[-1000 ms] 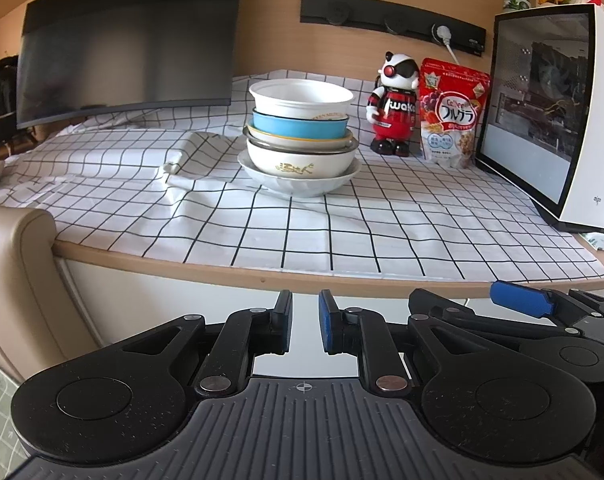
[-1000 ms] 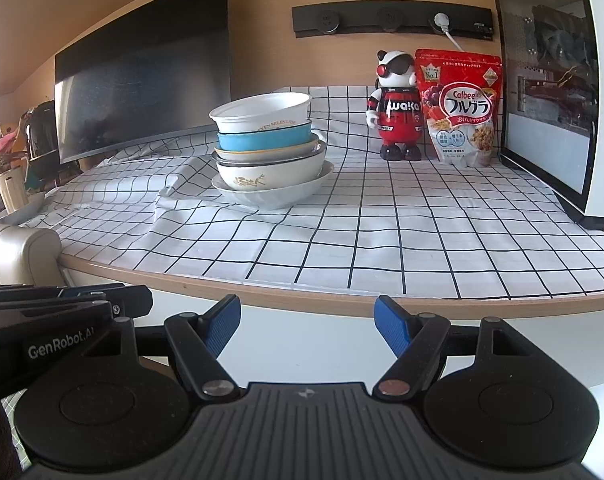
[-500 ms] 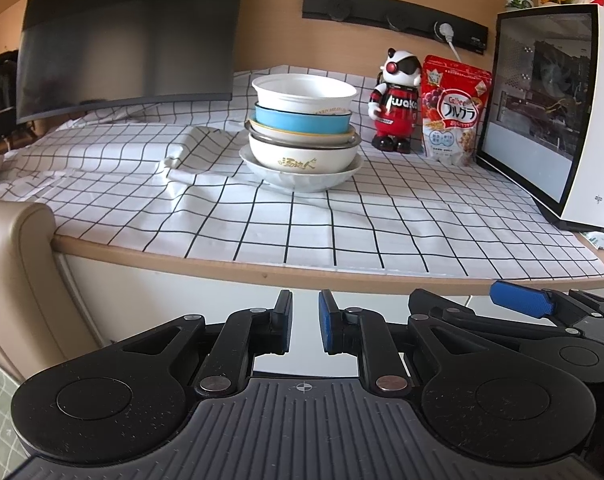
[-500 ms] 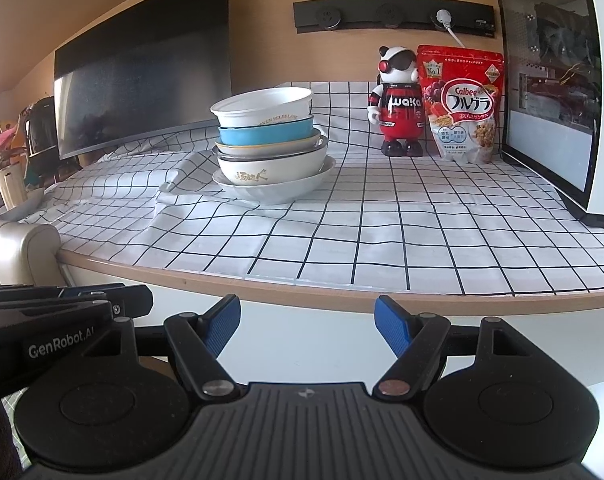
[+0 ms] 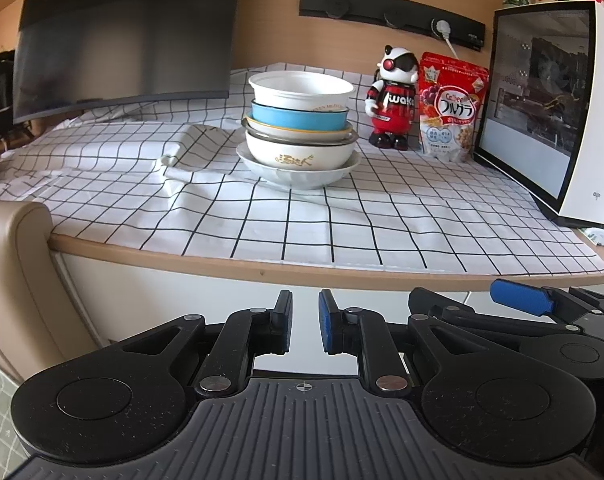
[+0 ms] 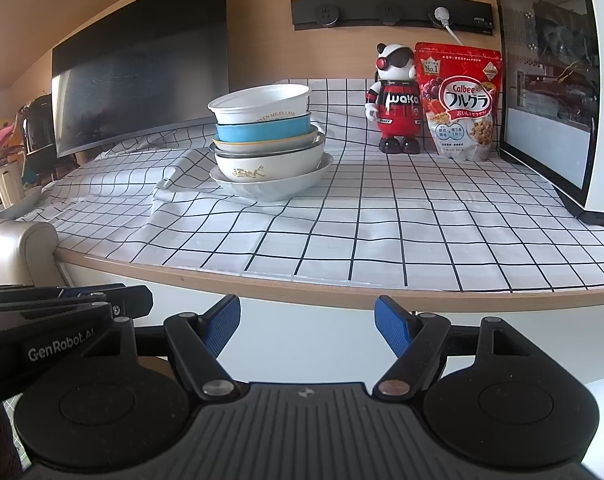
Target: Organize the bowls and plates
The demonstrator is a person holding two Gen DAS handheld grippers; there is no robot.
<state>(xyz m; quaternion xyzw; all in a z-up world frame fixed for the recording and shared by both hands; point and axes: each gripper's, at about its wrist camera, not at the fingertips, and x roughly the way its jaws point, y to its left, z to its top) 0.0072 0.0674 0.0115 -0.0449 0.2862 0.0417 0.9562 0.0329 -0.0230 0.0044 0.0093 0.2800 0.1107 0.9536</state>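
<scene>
A stack of bowls stands on the checked tablecloth (image 5: 342,216): a white plastic bowl (image 5: 301,89) on top, a blue bowl (image 5: 298,119) under it, a cream bowl with gold lettering (image 5: 298,156) lower down, and a white plate (image 5: 298,176) at the bottom. The stack also shows in the right wrist view (image 6: 268,144). My left gripper (image 5: 304,322) is nearly shut and empty, in front of and below the table edge. My right gripper (image 6: 307,326) is open and empty, also short of the table edge.
A red robot figurine (image 5: 392,98), a cereal bag (image 5: 450,108) and a white computer case (image 5: 550,108) stand at the back right. A dark monitor (image 5: 122,36) is at the back left. A beige chair arm (image 5: 14,248) is at the left. The cloth is rumpled beside the stack (image 5: 182,160).
Both grippers have moved a little closer to the table and higher; the stack looks larger. Neither gripper's jaws have changed.
</scene>
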